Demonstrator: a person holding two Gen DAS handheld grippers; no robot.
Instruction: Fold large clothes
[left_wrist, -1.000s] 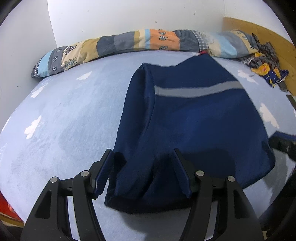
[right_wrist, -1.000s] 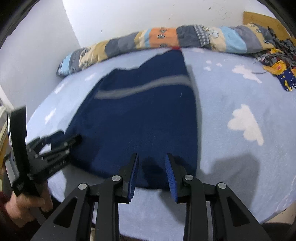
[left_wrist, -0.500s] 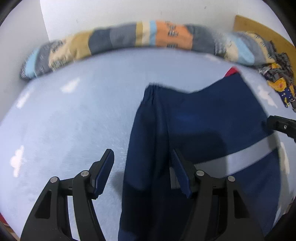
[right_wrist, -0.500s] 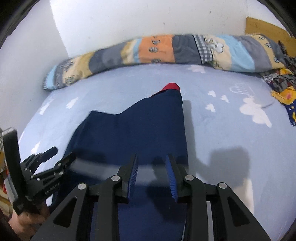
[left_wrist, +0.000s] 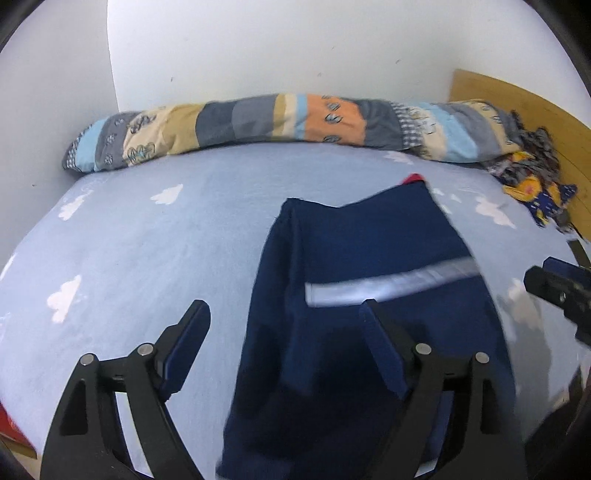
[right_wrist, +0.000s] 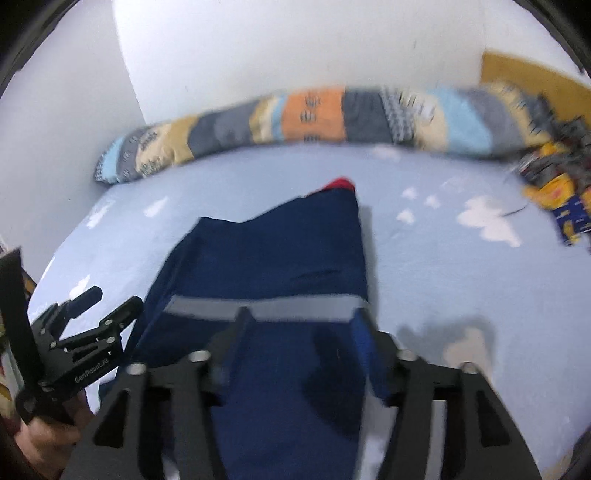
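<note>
Both your grippers, left gripper (left_wrist: 284, 347) and right gripper (right_wrist: 301, 332), are spread wide, holding nothing. Your navy garment (left_wrist: 365, 295) lies on the blue bed (left_wrist: 147, 251), probably let go so the fold rests flat.

The room is bright with soft, even light. Both pictures bend round at the edges, with black corners. The right wrist view is smeared; the patchwork quilt (right_wrist: 332, 118) looks fuzzy. Dark shadows sit on the navy garment (left_wrist: 354, 295) and the bed (right_wrist: 461, 332).
</note>
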